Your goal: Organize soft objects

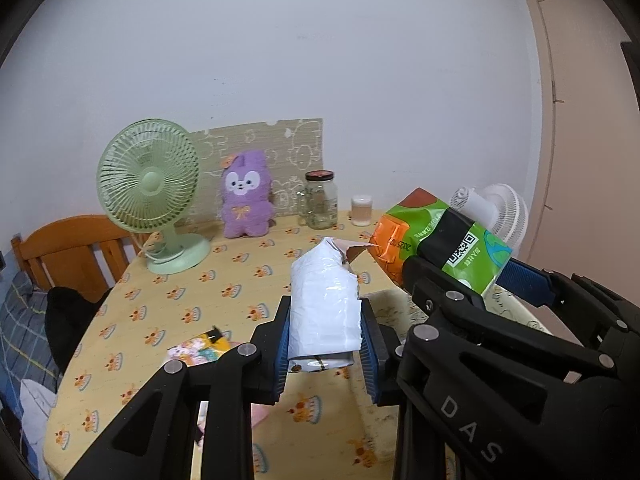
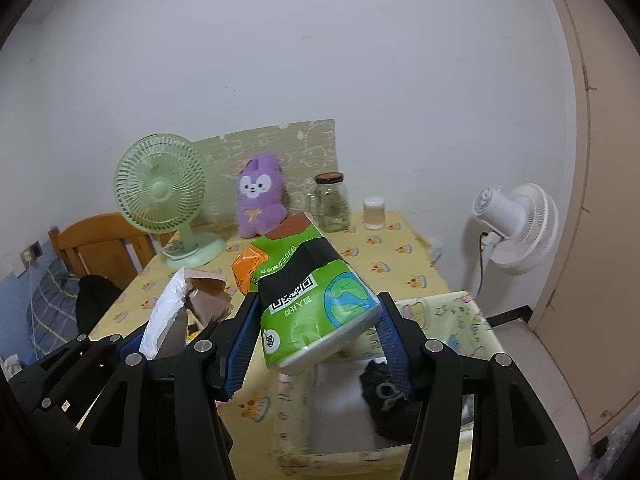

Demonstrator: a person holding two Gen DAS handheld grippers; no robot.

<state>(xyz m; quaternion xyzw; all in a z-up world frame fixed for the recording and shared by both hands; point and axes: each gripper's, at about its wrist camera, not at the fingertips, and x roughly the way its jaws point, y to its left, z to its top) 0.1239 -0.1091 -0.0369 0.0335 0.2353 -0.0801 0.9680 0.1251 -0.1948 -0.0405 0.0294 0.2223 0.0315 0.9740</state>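
left tongs (image 1: pixel 325 344) clamp a white packet (image 1: pixel 325 304); right tongs (image 2: pixel 320 344) clamp a green tissue pack (image 2: pixel 316 300).

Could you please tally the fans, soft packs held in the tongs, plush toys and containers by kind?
Fans: 2 (green, white)
Held packs: 2 (white, green)
Plush toys: 1 (purple)
Containers: 2 (jar, cup)
Total: 7

Table (image 1: pixel 248 280) bears fan (image 1: pixel 150 192), plush (image 1: pixel 246 200), jar (image 1: pixel 320 200).
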